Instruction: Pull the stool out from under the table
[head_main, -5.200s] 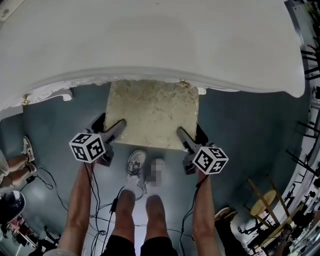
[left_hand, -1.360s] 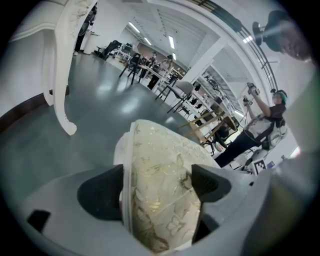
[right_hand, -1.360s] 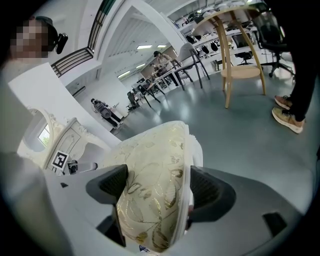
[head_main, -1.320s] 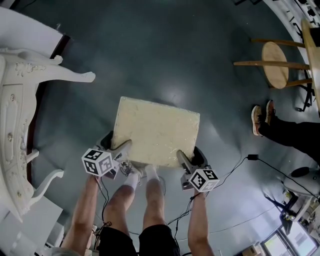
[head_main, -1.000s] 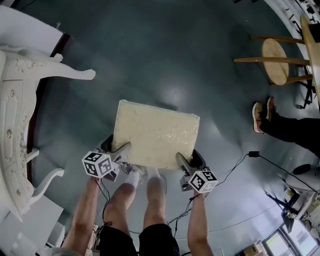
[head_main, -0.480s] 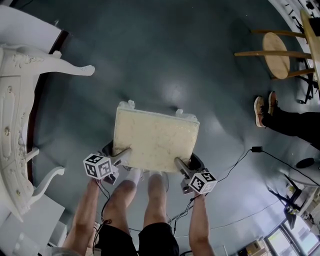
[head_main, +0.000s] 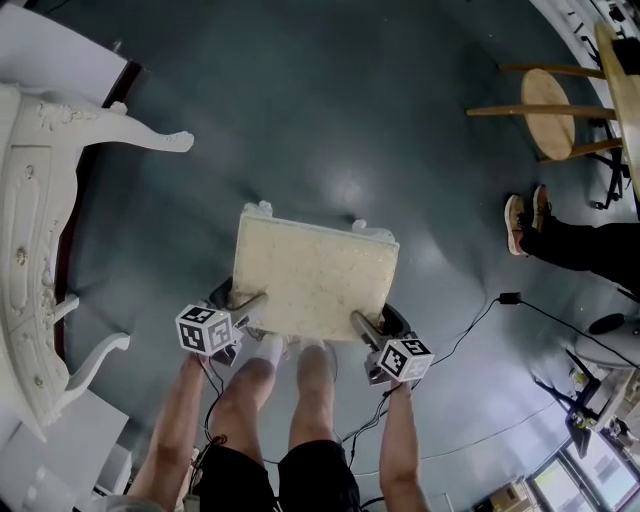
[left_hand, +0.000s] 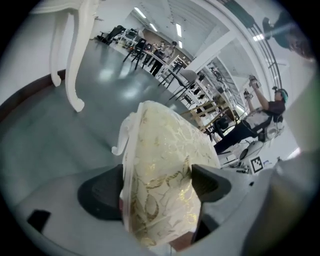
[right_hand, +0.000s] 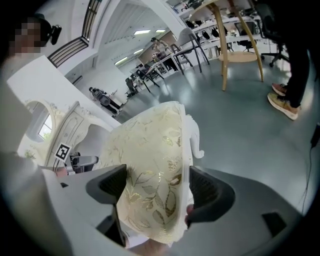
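Both bare forearms reached down and forward, one each side of the person's legs (head_main: 295, 410), grippers angled inward to the near corners of the stool (head_main: 312, 278)

Left gripper (head_main: 248, 302) at the near left corner; in the left gripper view its fingers (left_hand: 102, 197) were clamped on the stool cushion (left_hand: 160, 165), one dark pad on each side of the cushion edge, fabric bunched between them. Right gripper (head_main: 360, 322) at the near right corner; in the right gripper view its fingers (right_hand: 210, 192) were likewise clamped on the cushion (right_hand: 150, 165), pads pressing the edge from both sides

Left cube (head_main: 204, 330) and right cube (head_main: 404, 360) sat just behind the fingers, each face with a black-and-white square marker; no readable letters on them. The right cube's marker (left_hand: 256, 164) showed small in the left gripper view, the left cube's marker (right_hand: 62, 151) in the right gripper view

Stool: cream cushion with gold leaf pattern, two white curled legs (head_main: 262, 210) peeking past its far edge. It was over open grey floor (head_main: 330, 110), well apart from the white carved table (head_main: 30, 200) at the left edge of the head view. Can't tell if its legs touched the floor

Wooden stool (head_main: 548, 115) far right, someone's shoes (head_main: 525, 222) near it, black cable (head_main: 510, 298) on the floor
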